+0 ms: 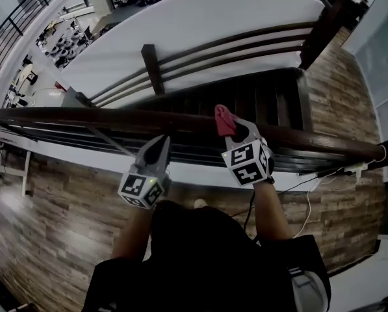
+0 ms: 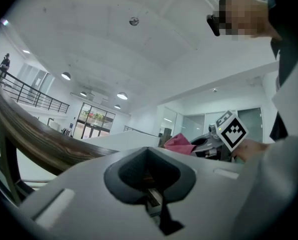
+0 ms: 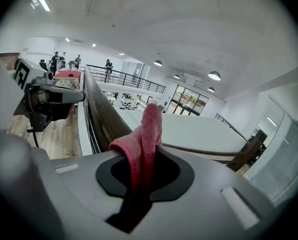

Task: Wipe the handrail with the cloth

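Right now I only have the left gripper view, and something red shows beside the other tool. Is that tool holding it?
Observer: Yes. The right gripper view shows the right tool shut on the red cloth, which sticks up from between its jaws.
Operator: Is the cloth at the handrail?
Observer: In the head view it overlaps the dark wooden handrail; I cannot confirm contact.
Operator: And where is the left tool?
Observer: The head view puts the left tool with its tip at the rail's near edge, to the left of the right tool and clear of the cloth.
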A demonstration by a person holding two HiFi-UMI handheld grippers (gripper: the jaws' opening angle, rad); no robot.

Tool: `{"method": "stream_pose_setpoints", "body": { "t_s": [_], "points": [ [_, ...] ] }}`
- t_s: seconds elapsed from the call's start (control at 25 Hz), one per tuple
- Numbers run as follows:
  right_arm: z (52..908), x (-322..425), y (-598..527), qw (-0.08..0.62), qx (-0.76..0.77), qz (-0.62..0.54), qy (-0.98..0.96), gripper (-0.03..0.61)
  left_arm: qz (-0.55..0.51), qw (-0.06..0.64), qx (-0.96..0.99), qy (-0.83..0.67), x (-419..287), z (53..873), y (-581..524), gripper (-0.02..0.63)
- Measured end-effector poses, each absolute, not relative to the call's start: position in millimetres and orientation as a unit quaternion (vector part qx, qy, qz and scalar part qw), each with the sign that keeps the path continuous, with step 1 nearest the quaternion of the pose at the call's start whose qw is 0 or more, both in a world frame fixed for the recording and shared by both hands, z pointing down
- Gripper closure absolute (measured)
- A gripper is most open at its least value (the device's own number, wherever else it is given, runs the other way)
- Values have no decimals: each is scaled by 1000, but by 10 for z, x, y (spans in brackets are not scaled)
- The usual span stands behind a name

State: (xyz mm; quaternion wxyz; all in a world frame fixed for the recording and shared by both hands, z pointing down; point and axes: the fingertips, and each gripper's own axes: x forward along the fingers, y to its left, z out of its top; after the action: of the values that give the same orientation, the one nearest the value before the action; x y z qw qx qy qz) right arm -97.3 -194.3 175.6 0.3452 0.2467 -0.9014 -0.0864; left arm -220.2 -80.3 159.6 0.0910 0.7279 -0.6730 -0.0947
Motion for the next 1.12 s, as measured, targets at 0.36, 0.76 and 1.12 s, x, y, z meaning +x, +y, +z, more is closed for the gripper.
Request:
{"method": "stream_pose_setpoints", "body": {
  "t_s": [0.36,0.76,1.12],
  "points": [
    [1774,-1237,-1851,345,241,-72,-904,531,-95,82,734,-667,-2456,1597,-782,615],
    [1781,-1836,-1579,344,250,-77,-902,531,-87,83,747,-654,-2949,1573,-588,615],
    [1779,-2125,-1482,350,250,-68,-900,531,-101,81,755,-643,-3205,1553,-491,615]
  ]
}}
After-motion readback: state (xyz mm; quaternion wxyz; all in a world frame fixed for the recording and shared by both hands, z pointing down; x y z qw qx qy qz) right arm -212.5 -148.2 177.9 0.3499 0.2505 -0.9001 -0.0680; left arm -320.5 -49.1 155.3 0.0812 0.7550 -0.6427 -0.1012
